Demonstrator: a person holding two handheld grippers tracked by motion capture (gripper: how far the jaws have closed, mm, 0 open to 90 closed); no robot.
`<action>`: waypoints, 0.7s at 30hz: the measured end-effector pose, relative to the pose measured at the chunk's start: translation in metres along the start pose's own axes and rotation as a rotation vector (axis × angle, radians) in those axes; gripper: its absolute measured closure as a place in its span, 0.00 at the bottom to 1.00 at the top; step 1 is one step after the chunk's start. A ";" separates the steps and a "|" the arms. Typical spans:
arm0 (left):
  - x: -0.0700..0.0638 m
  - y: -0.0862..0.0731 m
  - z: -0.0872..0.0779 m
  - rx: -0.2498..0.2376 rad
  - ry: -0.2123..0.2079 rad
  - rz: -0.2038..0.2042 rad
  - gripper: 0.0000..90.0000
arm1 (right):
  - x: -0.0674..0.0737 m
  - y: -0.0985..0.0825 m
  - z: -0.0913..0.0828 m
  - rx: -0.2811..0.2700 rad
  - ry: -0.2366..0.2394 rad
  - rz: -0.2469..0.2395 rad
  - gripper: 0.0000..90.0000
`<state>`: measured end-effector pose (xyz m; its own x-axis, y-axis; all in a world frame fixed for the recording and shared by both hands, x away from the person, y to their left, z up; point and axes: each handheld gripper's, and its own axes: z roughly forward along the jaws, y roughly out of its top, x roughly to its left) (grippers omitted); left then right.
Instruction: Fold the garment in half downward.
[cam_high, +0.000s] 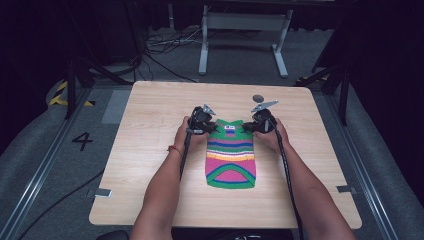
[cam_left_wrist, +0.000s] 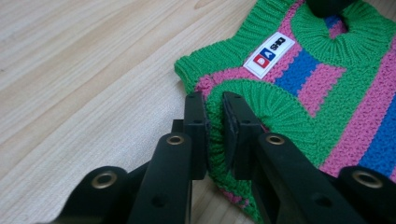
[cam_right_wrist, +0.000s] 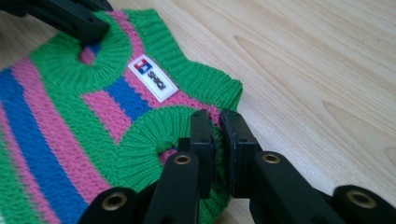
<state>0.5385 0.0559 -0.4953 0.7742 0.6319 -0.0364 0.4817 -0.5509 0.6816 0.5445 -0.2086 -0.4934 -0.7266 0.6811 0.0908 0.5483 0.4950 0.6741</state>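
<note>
A small knitted sweater (cam_high: 231, 159) with green, pink, blue and orange stripes lies flat on the wooden table (cam_high: 150, 125), neck end away from the person. My left gripper (cam_high: 202, 121) is at its left shoulder and my right gripper (cam_high: 261, 121) at its right shoulder. In the left gripper view the left gripper (cam_left_wrist: 213, 100) is shut on the green ribbed armhole edge of the sweater (cam_left_wrist: 327, 107). In the right gripper view the right gripper (cam_right_wrist: 215, 116) pinches the other armhole edge of the sweater (cam_right_wrist: 56, 121). A white label (cam_left_wrist: 269, 55) (cam_right_wrist: 152, 77) sits below the collar.
A small dark round spot (cam_high: 257, 98) lies on the table just beyond the right gripper. Bare wood surrounds the sweater on all sides. Beyond the table's far edge are floor cables (cam_high: 165, 45) and a grey metal stand (cam_high: 245, 30).
</note>
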 end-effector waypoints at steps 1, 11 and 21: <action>0.000 0.001 -0.002 -0.006 0.003 0.003 0.91 | 0.000 0.000 -0.002 -0.008 0.004 -0.004 0.94; -0.014 0.007 -0.027 -0.038 0.028 0.061 0.91 | 0.011 0.004 -0.031 -0.107 0.029 -0.046 0.94; -0.029 0.004 -0.057 -0.087 0.032 0.141 0.91 | 0.033 0.006 -0.062 -0.185 0.074 -0.124 0.94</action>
<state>0.4943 0.0661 -0.4501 0.8173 0.5698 0.0864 0.3310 -0.5868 0.7390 0.4982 -0.2168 -0.4414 -0.8158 0.5764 0.0473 0.3724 0.4609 0.8055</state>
